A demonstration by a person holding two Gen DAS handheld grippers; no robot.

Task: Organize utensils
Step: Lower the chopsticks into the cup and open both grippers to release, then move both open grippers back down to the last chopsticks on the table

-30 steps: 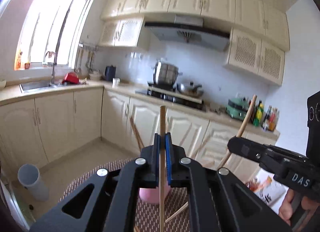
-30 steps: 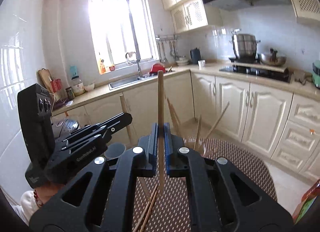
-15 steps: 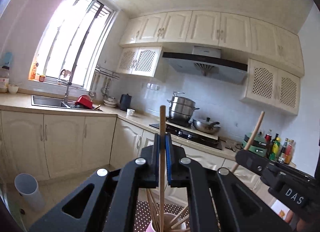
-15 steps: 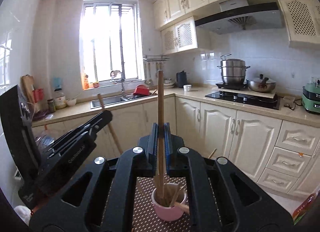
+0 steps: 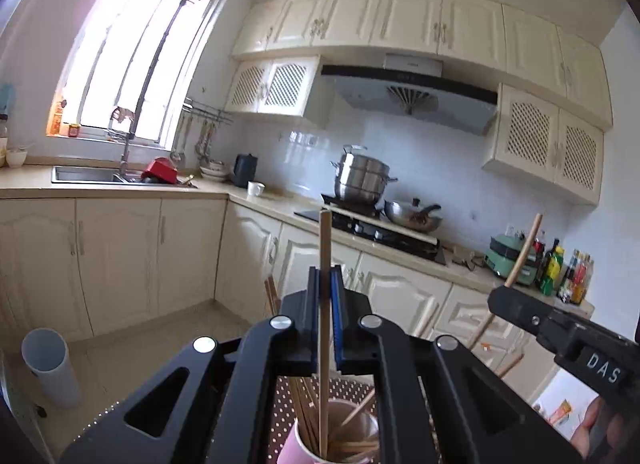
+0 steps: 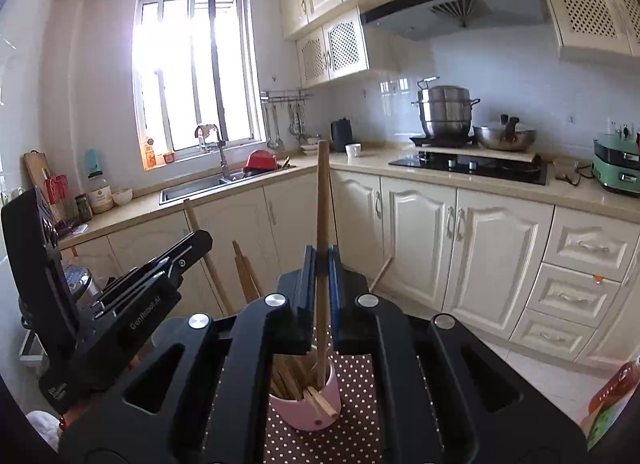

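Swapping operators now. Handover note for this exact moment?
Left gripper: shut on an upright chopstick, lower end inside the pink cup.
Right gripper: shut on its own chopstick, lower end also in the same cup.
Cup stands on the dotted mat and already holds a bundle of chopsticks.
Done: most sticks collected.
Left: release both; whether any loose sticks remain cannot be seen.

The cup (image 6: 306,404) stood on the dotted mat (image 6: 360,416) with loose chopsticks (image 6: 288,378) in it, directly below the right tool (image 6: 322,264) and its upright chopstick (image 6: 322,204), the left tool (image 6: 192,248) left of it, the worktop (image 6: 460,180) behind.
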